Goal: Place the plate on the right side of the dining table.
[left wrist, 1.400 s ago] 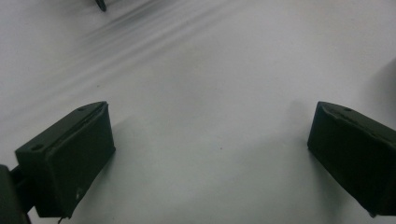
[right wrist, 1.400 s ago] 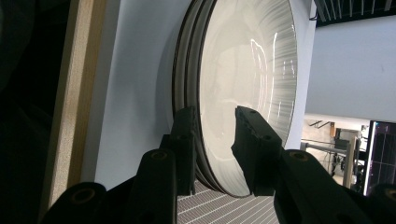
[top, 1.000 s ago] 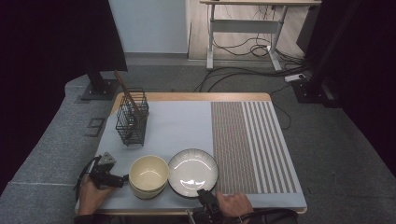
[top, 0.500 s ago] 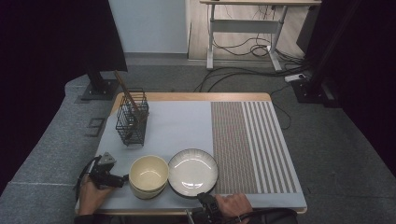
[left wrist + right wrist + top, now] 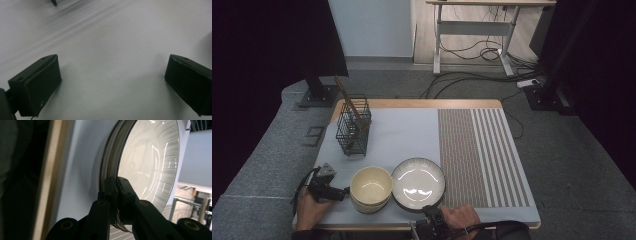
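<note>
High view: the plate (image 5: 418,183) lies at the table's near edge beside the cream bowl (image 5: 371,187); the right gripper (image 5: 430,220) meets its near rim.
Left gripper view: left gripper (image 5: 112,75) jaws spread wide over bare mat, holding nothing.
Right gripper view: jaws pinched tight on the plate's rim.

A wooden table (image 5: 417,103) at frame centre carried a pale mat (image 5: 407,135), bearing 1 wire basket (image 5: 353,131), 1 bowl (image 5: 371,188), 1 plate (image 5: 418,182).

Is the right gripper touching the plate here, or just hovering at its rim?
Touching. In the right gripper view, the right gripper has its jaws shut on the near rim of the plate, one on each side, with no gap.
</note>
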